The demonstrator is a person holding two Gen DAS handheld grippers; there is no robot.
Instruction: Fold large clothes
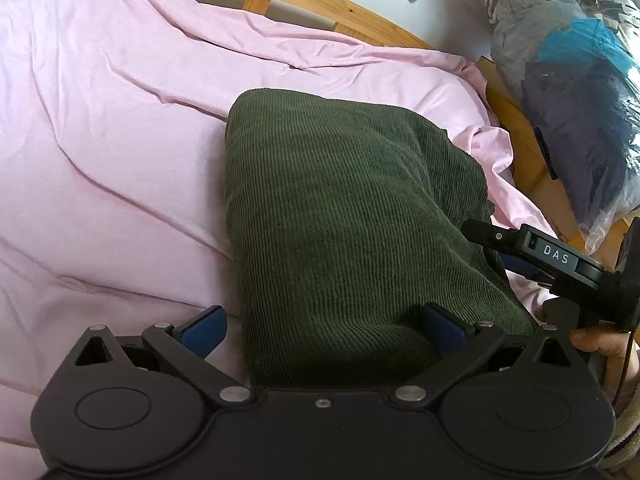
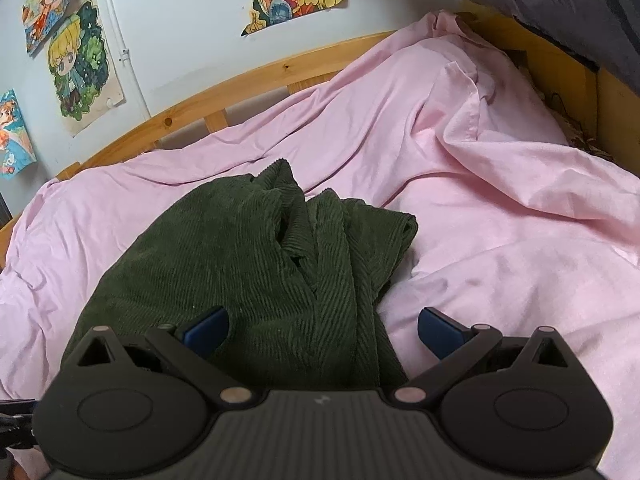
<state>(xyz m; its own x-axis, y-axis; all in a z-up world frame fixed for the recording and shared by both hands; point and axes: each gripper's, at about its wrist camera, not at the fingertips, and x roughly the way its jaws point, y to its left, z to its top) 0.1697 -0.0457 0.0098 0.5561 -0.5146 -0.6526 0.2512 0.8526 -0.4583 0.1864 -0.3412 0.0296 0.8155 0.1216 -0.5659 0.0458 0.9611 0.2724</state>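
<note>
Left claw (image 1: 324, 330): spread wide over the near end of the green garment (image 1: 340, 220), gripping nothing.
Right claw (image 2: 323, 332): spread too, at the bunched right edge.
Garment: part-folded on the pink sheet (image 1: 100, 140).
Risk: loose layers (that rumpled side) may slide apart if only the top one gets pinched.

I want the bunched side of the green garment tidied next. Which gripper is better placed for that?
Probably the right gripper: it is open and straddles the loose, rumpled folds of the green garment. The left gripper, also open, faces the smooth folded side on the pink sheet.
</note>
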